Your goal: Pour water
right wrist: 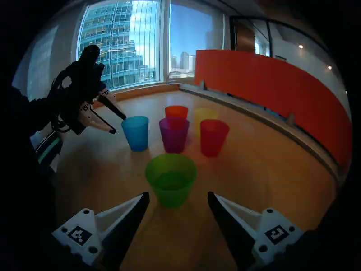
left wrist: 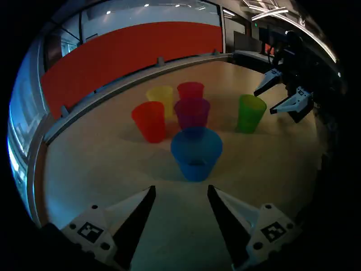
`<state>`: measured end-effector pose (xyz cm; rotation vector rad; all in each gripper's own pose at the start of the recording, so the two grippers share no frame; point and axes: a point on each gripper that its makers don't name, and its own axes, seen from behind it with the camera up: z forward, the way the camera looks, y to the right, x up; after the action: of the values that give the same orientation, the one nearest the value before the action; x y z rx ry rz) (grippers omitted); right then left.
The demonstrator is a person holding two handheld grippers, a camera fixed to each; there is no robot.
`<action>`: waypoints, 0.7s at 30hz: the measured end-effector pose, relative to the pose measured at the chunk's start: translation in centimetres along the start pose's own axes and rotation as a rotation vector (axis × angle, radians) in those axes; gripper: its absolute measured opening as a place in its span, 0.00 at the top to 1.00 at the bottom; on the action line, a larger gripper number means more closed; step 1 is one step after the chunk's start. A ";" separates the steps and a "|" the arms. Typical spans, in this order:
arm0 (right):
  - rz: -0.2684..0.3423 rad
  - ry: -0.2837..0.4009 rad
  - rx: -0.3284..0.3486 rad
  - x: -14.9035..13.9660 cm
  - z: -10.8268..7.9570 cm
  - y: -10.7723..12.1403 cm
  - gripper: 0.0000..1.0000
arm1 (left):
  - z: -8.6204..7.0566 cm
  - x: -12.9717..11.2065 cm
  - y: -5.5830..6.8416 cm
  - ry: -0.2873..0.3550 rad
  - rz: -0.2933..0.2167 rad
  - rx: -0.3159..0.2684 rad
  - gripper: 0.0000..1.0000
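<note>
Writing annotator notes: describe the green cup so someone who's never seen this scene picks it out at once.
On the wooden tabletop beside the long red partition stand six translucent plastic cups. The green cup sits just ahead of the open right gripper. It is the only green one, set apart from the clustered other five.

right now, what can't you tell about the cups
Left gripper view: purple cup base, behind the blue cup.
Right gripper view: yellow cup lower part, behind the red cup.
Both views: whether any cup is filled, because of tinted walls and dim light.
</note>
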<state>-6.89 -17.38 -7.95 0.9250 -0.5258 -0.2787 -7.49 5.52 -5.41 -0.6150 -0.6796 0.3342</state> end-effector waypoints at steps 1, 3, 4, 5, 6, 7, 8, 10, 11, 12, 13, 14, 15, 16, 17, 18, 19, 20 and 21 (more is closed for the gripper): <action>0.007 0.006 -0.005 0.0 -0.3 0.0 0.00 | -0.2 0.2 -0.2 0.008 -0.005 0.010 0.15; 0.022 0.020 -0.016 0.1 -1.0 0.1 0.00 | -0.6 0.5 -0.7 0.024 -0.014 0.031 0.15; 0.030 0.027 -0.023 0.2 -1.3 0.2 0.00 | -0.7 0.6 -0.9 0.031 -0.019 0.042 0.15; 0.038 0.034 -0.029 0.2 -1.6 0.2 0.00 | -0.9 0.7 -1.1 0.038 -0.023 0.053 0.15; 0.046 0.041 -0.037 0.3 -2.0 0.3 0.00 | -1.1 0.8 -1.4 0.046 -0.029 0.065 0.15; 0.054 0.047 -0.049 0.3 -2.3 0.5 0.00 | -1.2 0.9 -1.6 0.054 -0.033 0.076 0.15; 0.061 0.053 -0.060 0.4 -2.6 0.7 0.00 | -1.4 1.0 -1.8 0.062 -0.038 0.086 0.15; 0.076 0.069 -0.088 0.5 -3.2 1.1 0.00 | -1.6 1.2 -2.1 0.078 -0.049 0.105 0.15; 0.082 0.078 -0.102 0.6 -3.5 1.3 0.00 | -1.7 1.3 -2.2 0.085 -0.055 0.113 0.15; 0.090 0.089 -0.117 0.7 -3.9 1.5 0.00 | -1.8 1.4 -2.3 0.094 -0.061 0.121 0.15; 0.096 0.098 -0.131 0.8 -4.2 1.7 0.00 | -1.9 1.5 -2.5 0.103 -0.065 0.131 0.15; 0.102 0.108 -0.145 1.0 -4.5 1.9 0.00 | -2.1 1.7 -2.7 0.112 -0.068 0.141 0.15; 0.109 0.119 -0.161 1.1 -4.9 2.1 0.00 | -2.2 1.9 -2.9 0.122 -0.072 0.151 0.15; 0.116 0.129 -0.178 1.2 -5.2 2.4 0.00 | -2.5 2.1 -3.1 0.134 -0.076 0.160 0.15; 0.124 0.138 -0.194 1.3 -5.5 2.7 0.00 | -2.7 2.3 -3.3 0.147 -0.079 0.168 0.15; 0.132 0.149 -0.213 1.5 -5.9 3.0 0.00 | -2.9 2.6 -3.5 0.161 -0.083 0.177 0.15; 0.135 0.157 -0.230 1.5 -6.2 3.3 0.00 | -3.2 2.8 -3.8 0.174 -0.093 0.185 0.16; 0.138 0.165 -0.247 1.6 -6.5 3.6 0.00 | -3.4 3.1 -4.0 0.188 -0.102 0.192 0.15; 0.141 0.173 -0.267 1.6 -6.8 3.9 0.00 | -3.7 3.4 -4.4 0.204 -0.114 0.201 0.15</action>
<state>-1.82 -11.20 -7.61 0.6426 -0.3811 -0.1348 -2.10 2.20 -3.33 -0.4106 -0.4758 0.2268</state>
